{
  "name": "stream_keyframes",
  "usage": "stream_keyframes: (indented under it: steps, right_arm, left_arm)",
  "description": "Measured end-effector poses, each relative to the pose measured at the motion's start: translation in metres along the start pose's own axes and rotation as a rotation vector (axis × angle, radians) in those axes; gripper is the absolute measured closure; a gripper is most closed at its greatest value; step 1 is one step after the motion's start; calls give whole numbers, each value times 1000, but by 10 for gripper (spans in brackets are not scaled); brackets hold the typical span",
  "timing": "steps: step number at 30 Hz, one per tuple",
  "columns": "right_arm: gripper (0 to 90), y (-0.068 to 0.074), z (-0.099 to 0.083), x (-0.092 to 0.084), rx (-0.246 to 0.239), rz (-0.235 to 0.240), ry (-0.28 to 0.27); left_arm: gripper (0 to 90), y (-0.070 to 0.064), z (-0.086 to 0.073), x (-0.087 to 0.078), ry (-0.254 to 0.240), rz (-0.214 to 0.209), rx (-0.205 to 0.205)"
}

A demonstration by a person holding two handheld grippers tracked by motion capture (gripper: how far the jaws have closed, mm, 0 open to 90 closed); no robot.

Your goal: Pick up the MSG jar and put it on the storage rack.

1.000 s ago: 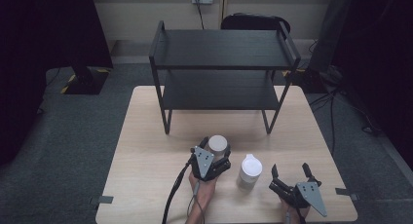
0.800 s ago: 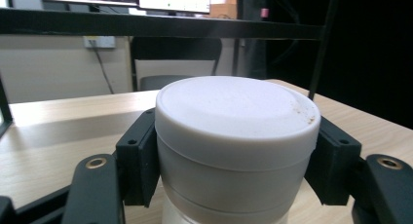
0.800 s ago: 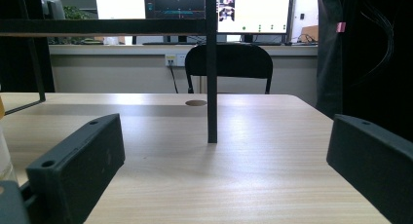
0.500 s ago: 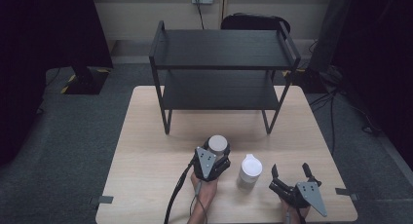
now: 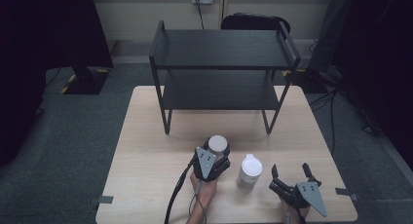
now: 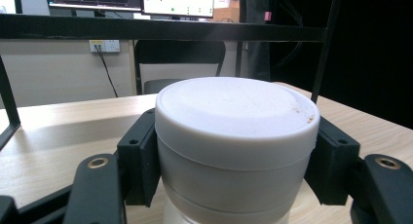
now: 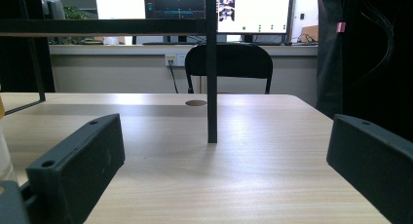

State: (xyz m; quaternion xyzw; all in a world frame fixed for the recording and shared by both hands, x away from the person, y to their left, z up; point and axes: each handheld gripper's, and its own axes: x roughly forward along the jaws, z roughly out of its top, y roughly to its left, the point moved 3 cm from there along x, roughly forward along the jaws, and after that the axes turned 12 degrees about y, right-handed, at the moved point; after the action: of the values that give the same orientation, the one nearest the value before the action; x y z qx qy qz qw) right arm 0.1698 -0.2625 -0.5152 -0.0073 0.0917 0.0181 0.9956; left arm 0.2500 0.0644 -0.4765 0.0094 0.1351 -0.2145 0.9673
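Note:
A squat white jar [image 5: 217,143] with a flat lid stands on the table's near middle. My left gripper [image 5: 217,152] is shut on it; in the left gripper view the black pads [image 6: 141,158] press both sides of the jar [image 6: 237,121] just under its lid. To the right of it stands a white bottle [image 5: 250,169] with a spouted cap, untouched. My right gripper [image 5: 290,168] rests low near the front right corner, open, with bare tabletop between its jaws [image 7: 224,151].
A black two-tier shelf rack [image 5: 224,48] stands at the back of the light wooden table [image 5: 146,151]; one of its legs [image 7: 211,87] rises ahead of the right gripper. A black chair [image 7: 229,61] and monitors are behind the table. Dark carpet surrounds it.
The left gripper's jaws have drawn in against the white jar. Both hands stay where they were, and the bottle has not moved.

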Motion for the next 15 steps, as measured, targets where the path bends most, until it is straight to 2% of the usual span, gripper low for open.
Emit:
stream_keyframes:
  steps: [7, 15]
  right_arm:
    - [0, 0, 0, 0, 0, 0, 0]
    - [0, 0, 0, 0, 0, 0, 0]
  left_arm:
    - [339, 3, 2, 0, 8, -15, 1]
    - [339, 3, 3, -1, 14, -13, 1]
